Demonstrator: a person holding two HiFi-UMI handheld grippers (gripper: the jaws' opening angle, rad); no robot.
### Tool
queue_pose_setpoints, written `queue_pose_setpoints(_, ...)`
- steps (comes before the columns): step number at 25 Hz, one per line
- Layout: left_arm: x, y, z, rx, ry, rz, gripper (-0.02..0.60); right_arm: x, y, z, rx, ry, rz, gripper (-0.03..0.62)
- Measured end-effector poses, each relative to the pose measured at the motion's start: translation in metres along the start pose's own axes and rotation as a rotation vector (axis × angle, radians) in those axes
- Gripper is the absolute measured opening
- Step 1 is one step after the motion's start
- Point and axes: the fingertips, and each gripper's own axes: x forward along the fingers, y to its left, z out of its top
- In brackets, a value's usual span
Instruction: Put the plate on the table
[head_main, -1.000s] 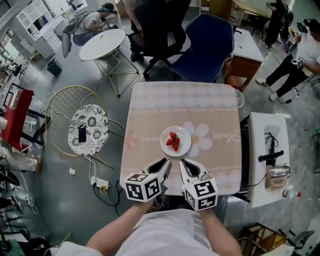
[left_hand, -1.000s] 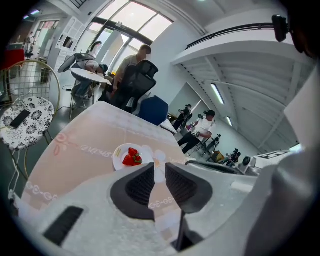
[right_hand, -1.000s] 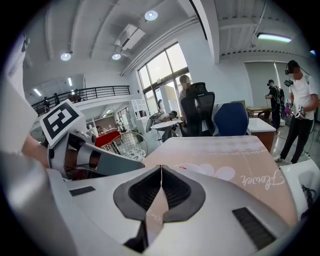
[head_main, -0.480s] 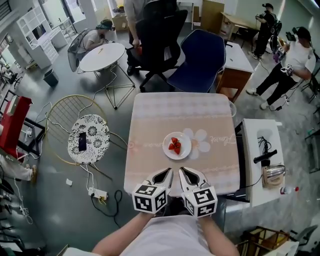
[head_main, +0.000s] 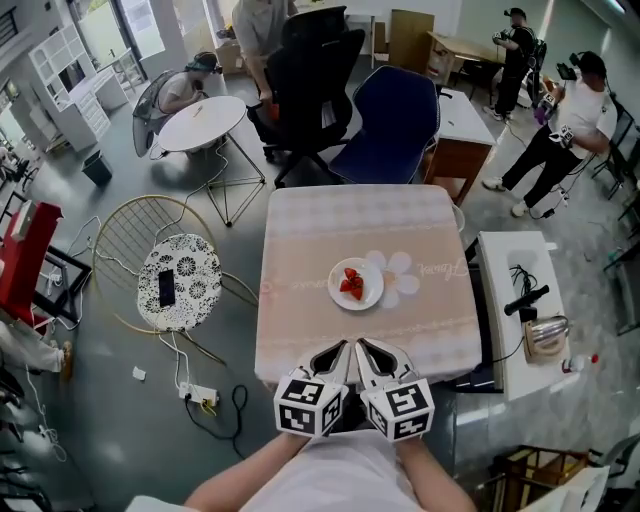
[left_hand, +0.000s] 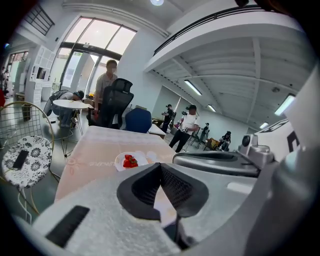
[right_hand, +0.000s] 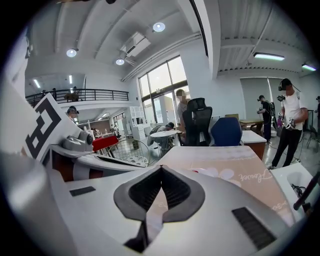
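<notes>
Pulled back from plate (head_main: 372, 292) twd person: L tongs (head_main: 340, 348) & R tongs (head_main: 362, 346), side by side over desk (head_main: 320, 235) near edge, tips fwd, slightly down. L tongs just closed, empty; R tongs closed, empty. Plate w/ strawberries (head_main: 350, 283) sits mid-desk.

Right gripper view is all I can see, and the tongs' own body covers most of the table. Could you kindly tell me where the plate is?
Observer: In the head view the small white round plate lies flat near the middle of the square table with the pink cloth, and nothing is touching it.
Operator: Thank you. Is anything on it?
Observer: Yes, red strawberries, piled at its centre.
Operator: And how do the left tongs stand, please?
Observer: The left tongs have just been closing. Their jaws now meet, with nothing between them.
</notes>
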Motion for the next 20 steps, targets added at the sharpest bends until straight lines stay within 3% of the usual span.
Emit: queue_pose_setpoints(20,-0.018,0.005,-0.013,-0.008,0.005,-0.001,0.005,-0.010,0.015,-0.006,0.005,-0.013,-0.025,0.003)
